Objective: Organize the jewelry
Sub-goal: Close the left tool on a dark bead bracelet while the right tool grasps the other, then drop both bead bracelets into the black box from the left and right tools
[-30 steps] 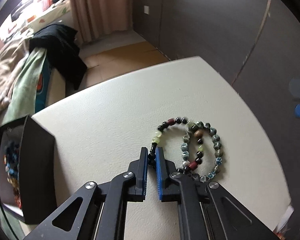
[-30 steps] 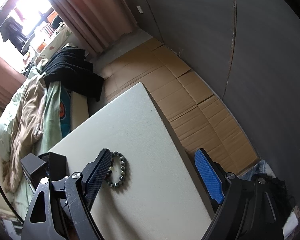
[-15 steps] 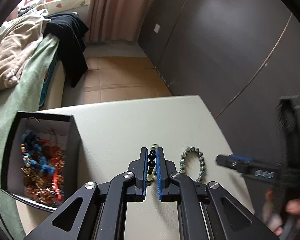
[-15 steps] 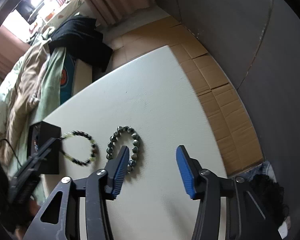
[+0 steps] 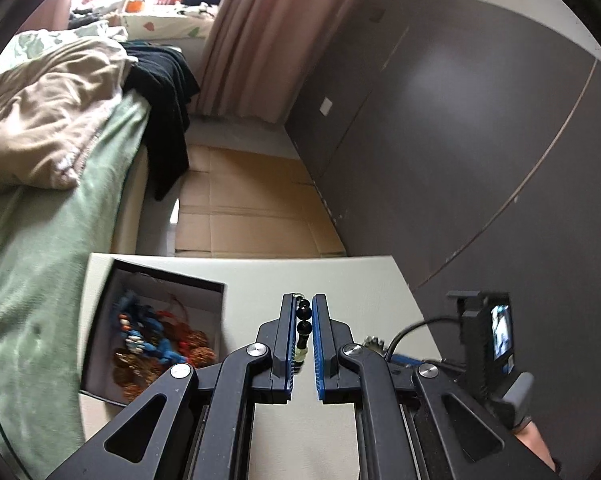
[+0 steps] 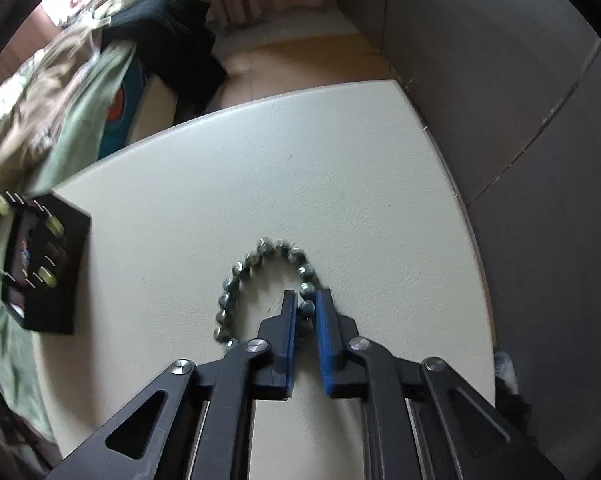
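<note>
left claw [image 5: 303, 312]: clenched on dark-and-pale bead bracelet [image 5: 303, 322], lower centre of left view, raised over counter [image 5: 340, 276] | black jewelry box [image 5: 156, 332]: lower left, open, full of beads | right claw [image 6: 306, 306]: clenched on grey-green bead bracelet [image 6: 236, 276], which lies on counter, centre of right view

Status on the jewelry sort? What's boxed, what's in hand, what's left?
Done: the black box already holds a tangle of blue, orange and red pieces. In hand: the left gripper is shut on a black-and-pale-green bead bracelet, lifted near the box; the right gripper is shut on the grey-green bead bracelet, which lies on the white table. Left: both bracelets need boxing.
</note>
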Tool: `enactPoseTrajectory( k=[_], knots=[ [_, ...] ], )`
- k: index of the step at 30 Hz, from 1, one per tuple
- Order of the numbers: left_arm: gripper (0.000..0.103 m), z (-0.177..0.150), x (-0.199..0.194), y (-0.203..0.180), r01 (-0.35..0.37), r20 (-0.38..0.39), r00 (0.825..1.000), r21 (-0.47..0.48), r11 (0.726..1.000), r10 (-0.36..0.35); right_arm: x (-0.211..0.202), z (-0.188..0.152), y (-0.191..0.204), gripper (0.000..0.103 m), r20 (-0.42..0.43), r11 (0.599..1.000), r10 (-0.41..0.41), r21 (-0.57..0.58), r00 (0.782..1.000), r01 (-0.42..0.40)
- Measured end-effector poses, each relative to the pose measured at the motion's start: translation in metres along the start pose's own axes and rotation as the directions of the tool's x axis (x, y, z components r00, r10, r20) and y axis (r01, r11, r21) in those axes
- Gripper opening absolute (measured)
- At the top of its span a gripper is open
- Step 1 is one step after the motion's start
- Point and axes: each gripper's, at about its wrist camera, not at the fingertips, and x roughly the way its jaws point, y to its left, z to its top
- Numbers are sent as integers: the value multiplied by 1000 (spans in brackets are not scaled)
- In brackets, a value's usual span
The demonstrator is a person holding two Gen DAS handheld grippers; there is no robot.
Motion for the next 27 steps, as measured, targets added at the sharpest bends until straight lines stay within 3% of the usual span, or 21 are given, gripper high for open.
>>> enactPoseTrajectory(
  k=[6,14,17,24,27],
  knots=[
    [7,7,-16,25,-31,40,999,-48,998,33,-15,0,4,10,65,996,88,12,994,-89],
    [7,8,-28,45,-48,85,995,-78,996,55,-46,3,9,10,164,974,215,42,963,-225],
    [8,9,-31,49,-43,113,992,-81,996,52,-48,6,18,10,174,969,234,41,956,-245],
    [8,9,-17,62,-10,96,995,-160,987,26,-47,3,35,10,160,968,243,20,957,-250],
    [8,9,-5,70,-37,51,998,-203,979,48,-45,4,39,10,156,969,242,15,958,-247]
  ],
)
